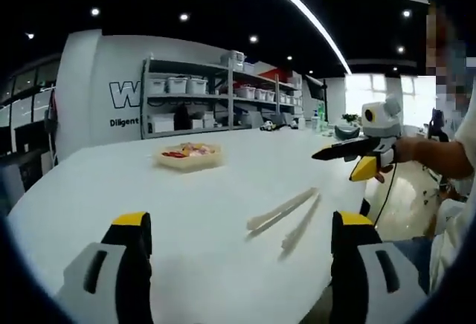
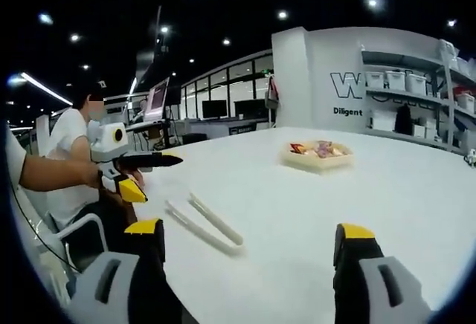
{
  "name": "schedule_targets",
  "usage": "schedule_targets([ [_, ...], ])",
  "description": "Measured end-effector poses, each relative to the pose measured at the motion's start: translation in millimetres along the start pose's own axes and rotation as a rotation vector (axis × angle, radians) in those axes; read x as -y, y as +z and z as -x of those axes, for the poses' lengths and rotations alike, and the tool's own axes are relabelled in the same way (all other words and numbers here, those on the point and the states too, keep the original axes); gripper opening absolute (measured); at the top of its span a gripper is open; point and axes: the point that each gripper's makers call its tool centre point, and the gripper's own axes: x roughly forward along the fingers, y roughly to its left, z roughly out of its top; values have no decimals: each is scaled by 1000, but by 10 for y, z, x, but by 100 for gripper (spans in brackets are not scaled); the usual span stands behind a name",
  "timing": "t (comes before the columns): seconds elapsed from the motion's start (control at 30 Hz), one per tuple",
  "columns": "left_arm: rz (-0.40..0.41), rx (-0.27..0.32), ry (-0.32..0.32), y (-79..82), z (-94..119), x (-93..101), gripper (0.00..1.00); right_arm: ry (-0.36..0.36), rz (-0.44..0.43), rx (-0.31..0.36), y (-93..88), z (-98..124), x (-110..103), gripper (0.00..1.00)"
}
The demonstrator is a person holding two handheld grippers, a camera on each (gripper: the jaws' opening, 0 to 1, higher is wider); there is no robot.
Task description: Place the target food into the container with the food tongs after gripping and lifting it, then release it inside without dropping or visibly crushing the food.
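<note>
Left gripper view: pale tongs [image 1: 286, 216] flat mid-table [image 1: 223, 183], tray [image 1: 188, 156] of mixed red and yellow food [image 1: 186, 150] well beyond. Likely light, stiff, slick; best gripped midway along both arms. Left gripper [image 1: 242, 242] and right gripper [image 2: 249, 246] wide apart, empty.

A broad white counter [image 1: 223, 190] fills the foreground. Behind it stands a white wall [image 1: 104, 94] with dark lettering beside metal shelving [image 1: 216, 94] stacked with white bins. The dark ceiling carries spotlights and a long light strip [image 1: 297, 4]. Bright windows [image 1: 372, 90] glow far off; monitors [image 2: 158, 97] line distant desks.
</note>
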Motion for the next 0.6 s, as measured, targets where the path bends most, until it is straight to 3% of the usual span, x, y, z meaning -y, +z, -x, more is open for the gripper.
schedule_targets([
  [0.6, -28, 16, -7, 6, 45, 125, 98, -4, -13, -14, -50, 56, -65, 93],
])
